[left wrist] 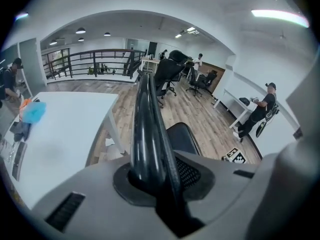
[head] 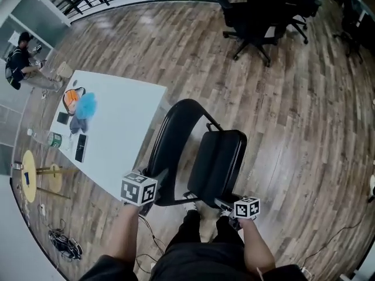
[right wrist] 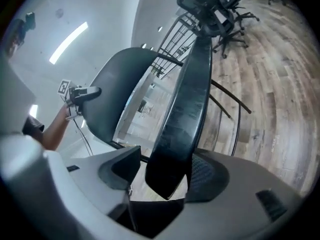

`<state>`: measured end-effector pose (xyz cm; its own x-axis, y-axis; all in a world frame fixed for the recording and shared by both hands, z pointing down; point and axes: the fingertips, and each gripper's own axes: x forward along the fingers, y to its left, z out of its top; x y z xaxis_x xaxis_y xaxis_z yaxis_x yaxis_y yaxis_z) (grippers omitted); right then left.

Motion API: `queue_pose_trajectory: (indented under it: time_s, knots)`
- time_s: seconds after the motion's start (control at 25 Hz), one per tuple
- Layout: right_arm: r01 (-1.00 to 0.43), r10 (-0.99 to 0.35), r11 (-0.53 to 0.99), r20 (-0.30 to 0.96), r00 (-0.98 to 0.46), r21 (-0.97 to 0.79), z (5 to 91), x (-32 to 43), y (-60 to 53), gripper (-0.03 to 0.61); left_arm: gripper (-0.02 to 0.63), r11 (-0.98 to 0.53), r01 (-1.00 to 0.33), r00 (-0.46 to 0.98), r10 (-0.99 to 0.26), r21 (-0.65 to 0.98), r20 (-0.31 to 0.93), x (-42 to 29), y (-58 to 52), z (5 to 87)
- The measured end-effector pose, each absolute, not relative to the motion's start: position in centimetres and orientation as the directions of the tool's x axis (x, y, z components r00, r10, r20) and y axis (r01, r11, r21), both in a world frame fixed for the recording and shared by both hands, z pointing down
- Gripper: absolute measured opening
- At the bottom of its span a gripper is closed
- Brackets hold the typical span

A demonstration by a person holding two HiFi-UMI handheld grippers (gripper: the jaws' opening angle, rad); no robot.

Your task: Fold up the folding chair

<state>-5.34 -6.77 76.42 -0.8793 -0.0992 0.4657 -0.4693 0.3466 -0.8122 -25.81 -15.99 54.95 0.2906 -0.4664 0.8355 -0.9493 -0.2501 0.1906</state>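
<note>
Clamping the black tube at the top of the chair, the left claw has its jaws drawn close on both sides of that tube, which runs up and away from between them. The right claw stands partly open around the front edge of the seat: the padded edge sits between the jaws and lies against one pad, while a gap shows between it and the other pad. In the head view the seat is tipped steeply up, close to the backrest, and both claws are at the chair's near side, the left at the backrest, the right at the seat's lower edge. The chair stands on the wood floor, just beside the right edge of a white table. A blue cloth and a phone lie near the table's left edge. Black office chairs stand well apart, at the far side of the floor.
</note>
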Motion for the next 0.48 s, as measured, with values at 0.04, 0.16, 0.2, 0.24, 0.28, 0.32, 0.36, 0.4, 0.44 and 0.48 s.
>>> queue_pose_trajectory:
  time_s: [0.04,0.16,0.2,0.24,0.28,0.32,0.36,0.4,0.44,0.48]
  knots:
    - [-0.454,-0.083,0.378,0.458,-0.885,-0.807,75.4,-7.1,-6.8,0.28,0.077,-0.249,-0.95,0.289,-0.467,0.189,0.836,-26.5,-16.0,54.5]
    - [-0.394,-0.018,0.471,0.438,-0.899,-0.789,72.8,-13.1,-6.8,0.247,0.077,-0.244,-0.953,0.278,-0.471,0.179,0.837,-28.9,-15.9,53.1]
    - [-0.37,0.01,0.501,0.433,-0.901,-0.782,72.0,-15.2,-6.7,0.247,0.075,-0.241,-0.954,0.274,-0.473,0.176,0.837,-29.8,-15.9,52.7]
    - [-0.349,0.036,0.526,0.43,-0.902,-0.776,71.3,-17.4,-6.7,0.247,0.075,-0.237,-0.956,0.271,-0.476,0.174,0.837,-30.7,-15.9,52.3]
    - [-0.333,0.054,0.543,0.428,-0.902,-0.771,70.8,-19.4,-6.7,0.245,0.075,-0.231,-0.957,0.27,-0.478,0.176,0.836,-31.4,-15.8,52.0]
    - [-0.324,0.063,0.553,0.427,-0.902,-0.767,70.4,-21.4,-6.8,0.243,0.074,-0.225,-0.957,0.27,-0.48,0.18,0.835,-32.1,-15.7,51.8]
    - [-0.323,0.065,0.559,0.428,-0.901,-0.764,70.1,-23.4,-6.9,0.223,0.074,-0.22,-0.958,0.271,-0.484,0.184,0.832,-32.8,-15.6,51.5]
    - [-0.324,0.065,0.563,0.431,-0.9,-0.761,69.9,-25.3,-7.1,0.19,0.074,-0.216,-0.958,0.272,-0.489,0.187,0.829,-33.3,-15.6,51.3]
    - [-0.324,0.065,0.566,0.433,-0.899,-0.758,69.8,-27.1,-7.3,0.177,0.075,-0.214,-0.959,0.272,-0.492,0.188,0.827,-33.8,-15.6,51.2]
    - [-0.324,0.067,0.568,0.435,-0.898,-0.756,69.7,-28.8,-7.6,0.169,0.075,-0.215,-0.958,0.272,-0.493,0.188,0.826,-34.2,-15.5,51.3]
